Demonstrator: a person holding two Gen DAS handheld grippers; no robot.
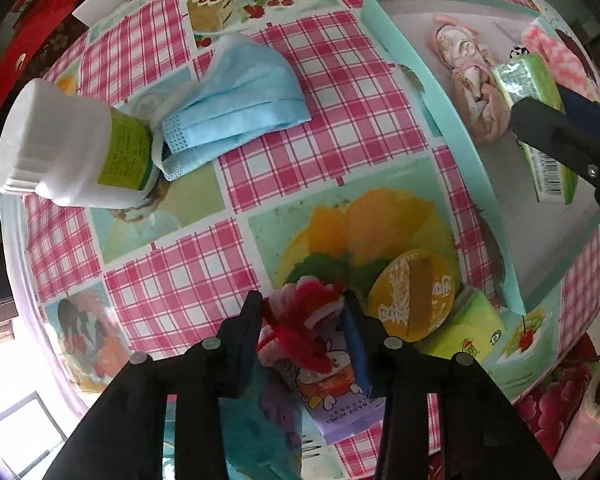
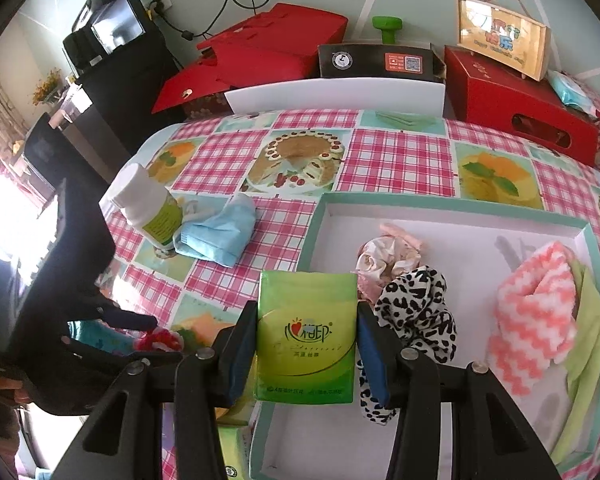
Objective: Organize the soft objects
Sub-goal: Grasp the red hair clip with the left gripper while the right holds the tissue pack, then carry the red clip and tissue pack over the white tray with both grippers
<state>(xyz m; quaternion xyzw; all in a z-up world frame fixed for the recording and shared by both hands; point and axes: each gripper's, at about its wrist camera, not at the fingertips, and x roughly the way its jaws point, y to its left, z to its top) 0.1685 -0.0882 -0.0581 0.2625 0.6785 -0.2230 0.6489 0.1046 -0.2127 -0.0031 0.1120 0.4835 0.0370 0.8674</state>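
In the left wrist view my left gripper (image 1: 302, 304) points straight down, shut on a red-and-pink fuzzy toy (image 1: 300, 320) that lies on a purple wipes pack (image 1: 334, 404). My right gripper (image 2: 306, 312) is shut on a green tissue pack (image 2: 306, 332), held upright over the near-left edge of the teal tray (image 2: 452, 202). Inside the tray lie a floral scrunchie (image 2: 388, 256), a leopard scrunchie (image 2: 420, 304), a pink-and-white zigzag cloth (image 2: 532, 312) and a green cloth (image 2: 588, 340). A blue face mask (image 1: 236, 108) rests on the checked tablecloth.
A white bottle (image 1: 72, 148) lies on its side against the mask. A yellow round lid (image 1: 414, 296) and a second green pack (image 1: 460, 332) sit right of the left gripper, close to the tray wall (image 1: 452, 120). Red boxes (image 2: 520, 100) line the table's far edge.
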